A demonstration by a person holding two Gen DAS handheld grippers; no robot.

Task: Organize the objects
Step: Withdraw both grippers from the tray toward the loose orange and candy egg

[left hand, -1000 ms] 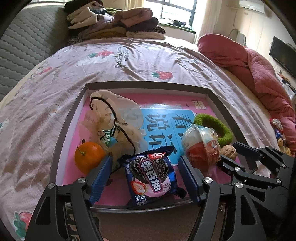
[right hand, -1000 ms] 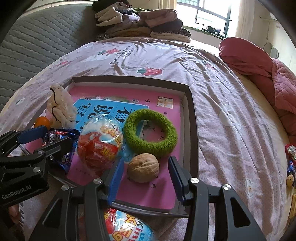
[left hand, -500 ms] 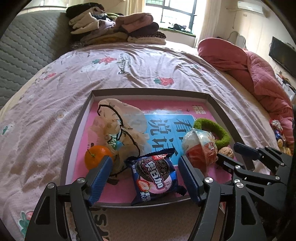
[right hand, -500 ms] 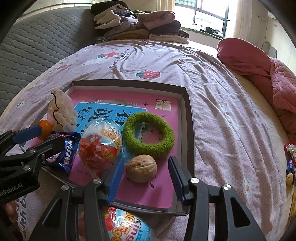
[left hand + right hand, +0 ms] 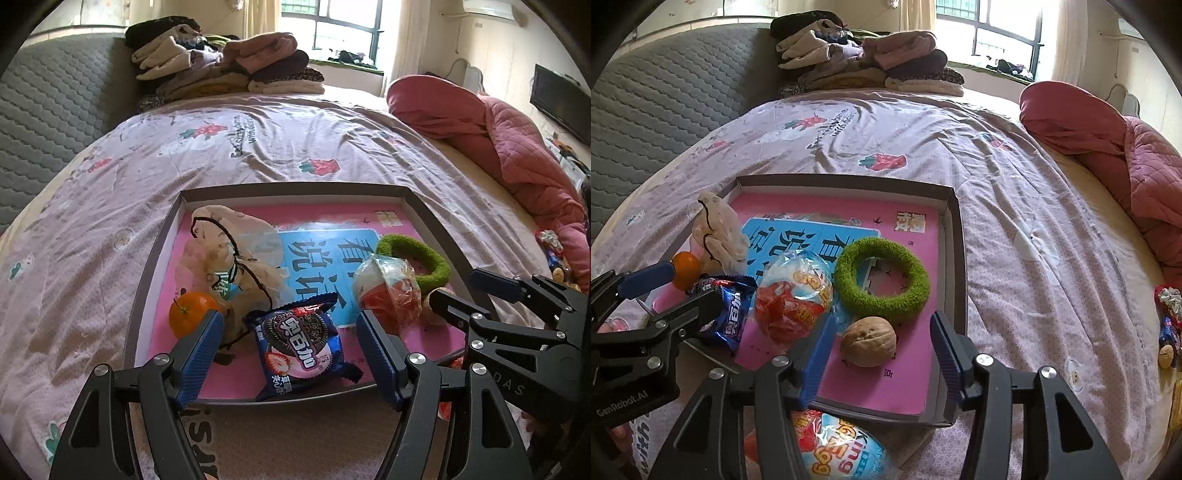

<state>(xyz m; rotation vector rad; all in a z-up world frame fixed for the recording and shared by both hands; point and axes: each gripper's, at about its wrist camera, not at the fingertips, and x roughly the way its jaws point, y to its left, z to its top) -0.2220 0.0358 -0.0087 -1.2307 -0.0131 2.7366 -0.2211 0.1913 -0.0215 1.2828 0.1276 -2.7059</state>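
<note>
A grey-rimmed tray point(image 5: 155, 251) point(image 5: 955, 258) with a pink and blue bottom lies on the bed. In it are a blue cookie packet point(image 5: 301, 347) point(image 5: 729, 314), an orange point(image 5: 190, 314) point(image 5: 685, 267), a cream hair bonnet point(image 5: 229, 251) point(image 5: 718, 229), a wrapped red-and-white toy egg point(image 5: 388, 288) point(image 5: 792, 295), a green fuzzy ring point(image 5: 417, 254) point(image 5: 882, 284) and a walnut point(image 5: 868, 341). My left gripper point(image 5: 290, 345) is open, its jaws astride the cookie packet. My right gripper point(image 5: 881, 349) is open, its jaws astride the walnut. Neither holds anything.
A second wrapped toy egg point(image 5: 831, 446) lies outside the tray's near edge, under my right gripper. Folded clothes point(image 5: 221, 70) are stacked at the head of the bed. A red quilt point(image 5: 498, 147) lies at right. Small toys point(image 5: 1167, 325) sit at the bed's right edge.
Both grippers have pulled back and risen a little from the tray, so more of the bed shows. Both stay open. The objects in the tray have not moved.
</note>
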